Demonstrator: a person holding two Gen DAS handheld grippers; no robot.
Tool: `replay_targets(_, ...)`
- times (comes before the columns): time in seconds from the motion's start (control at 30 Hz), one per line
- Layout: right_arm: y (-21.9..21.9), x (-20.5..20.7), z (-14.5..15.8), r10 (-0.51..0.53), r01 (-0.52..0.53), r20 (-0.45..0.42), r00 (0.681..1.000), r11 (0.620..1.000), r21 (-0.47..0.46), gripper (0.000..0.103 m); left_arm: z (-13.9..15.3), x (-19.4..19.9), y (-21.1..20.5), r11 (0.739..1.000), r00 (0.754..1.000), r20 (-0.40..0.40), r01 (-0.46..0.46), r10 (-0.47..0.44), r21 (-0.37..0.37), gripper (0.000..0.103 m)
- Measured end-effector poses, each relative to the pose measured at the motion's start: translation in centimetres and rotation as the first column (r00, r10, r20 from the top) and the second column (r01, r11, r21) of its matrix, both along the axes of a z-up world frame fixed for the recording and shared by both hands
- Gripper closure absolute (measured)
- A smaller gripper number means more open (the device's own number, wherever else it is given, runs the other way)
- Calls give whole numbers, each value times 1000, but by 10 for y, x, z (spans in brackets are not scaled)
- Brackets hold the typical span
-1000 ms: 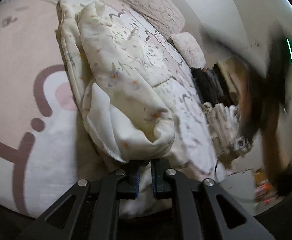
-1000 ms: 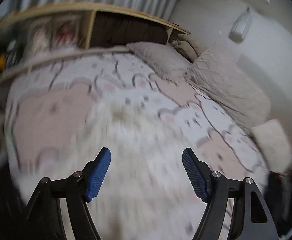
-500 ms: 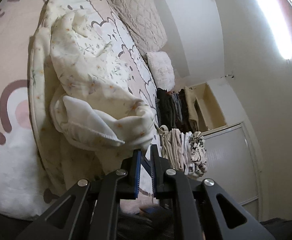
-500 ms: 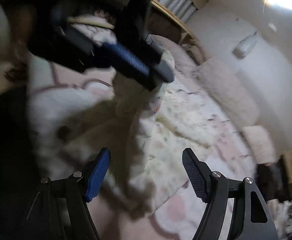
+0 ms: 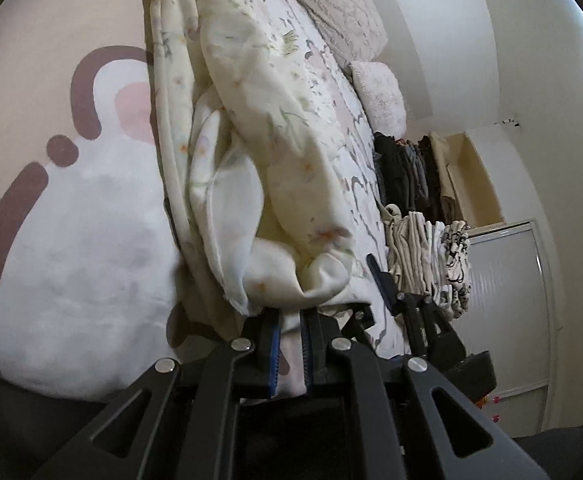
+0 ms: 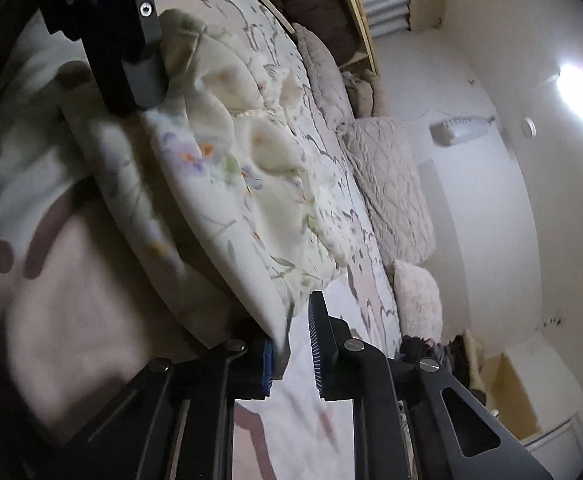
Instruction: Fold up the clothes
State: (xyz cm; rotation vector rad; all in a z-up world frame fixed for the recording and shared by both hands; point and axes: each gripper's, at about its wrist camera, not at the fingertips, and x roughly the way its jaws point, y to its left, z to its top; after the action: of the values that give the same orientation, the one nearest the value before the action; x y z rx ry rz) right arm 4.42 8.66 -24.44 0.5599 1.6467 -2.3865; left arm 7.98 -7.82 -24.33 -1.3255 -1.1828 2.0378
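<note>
Cream floral garment (image 5: 251,128) pinched by left gripper (image 5: 290,344), right gripper (image 6: 293,354) fingers nearly together on its edge, bedspread (image 5: 71,240) beneath

Right hand-held gripper (image 6: 291,344), wide open and clear a second ago, now sits narrowed around the floral garment's (image 6: 227,184) lower corner. Garment now hangs stretched between it and the left hand-held gripper (image 5: 290,344), lifted off the bed (image 5: 71,240).

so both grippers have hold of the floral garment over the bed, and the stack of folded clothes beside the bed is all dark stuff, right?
Not quite. In the left wrist view the folded stack is light: cream, white and a black-on-white print. The dark clothes hang beyond it. The left gripper does clamp the floral garment; the right gripper has its edge between the pads, which look partly closed.
</note>
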Motion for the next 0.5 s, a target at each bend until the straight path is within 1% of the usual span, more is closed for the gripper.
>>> replay_targets(0.03,0,0,-1,6,-6,0,1000,1000,3,87,2,1,-1,1000,1000,-4,-3,3,0,85)
replay_targets(0.07,-1,0,-2,13,-13,0,1000,1000,5,87,4,2,-3,1000,1000,-7,-13,13,-8,63)
replay_targets(0.13,-1,1,-5,26,-26,0,1000,1000,12,87,10,2,-8,999,999,-19,-32,32,-17,45)
replay_targets(0.23,0,5,-16,57,-57,1,998,997,48,88,17,-4,-10,1000,1000,-24,-19,19,10,42)
replay_targets(0.33,1,7,-20,81,-81,4,997,994,68,92,24,-9,-6,999,1000,-19,19,-20,-44,34)
replay_targets(0.4,2,9,-21,94,-95,7,996,993,70,94,20,-18,3,994,999,22,43,-41,-98,34)
replay_targets(0.43,1,10,-21,102,-102,9,995,992,72,97,18,-23,7,991,998,44,55,-50,-125,37)
replay_targets(0.47,2,11,-22,106,-106,9,994,991,77,98,15,-27,11,986,996,67,68,-59,-152,52)
replay_targets(0.5,3,11,-22,108,-108,10,994,991,81,99,12,-30,14,984,994,87,79,-66,-159,62)
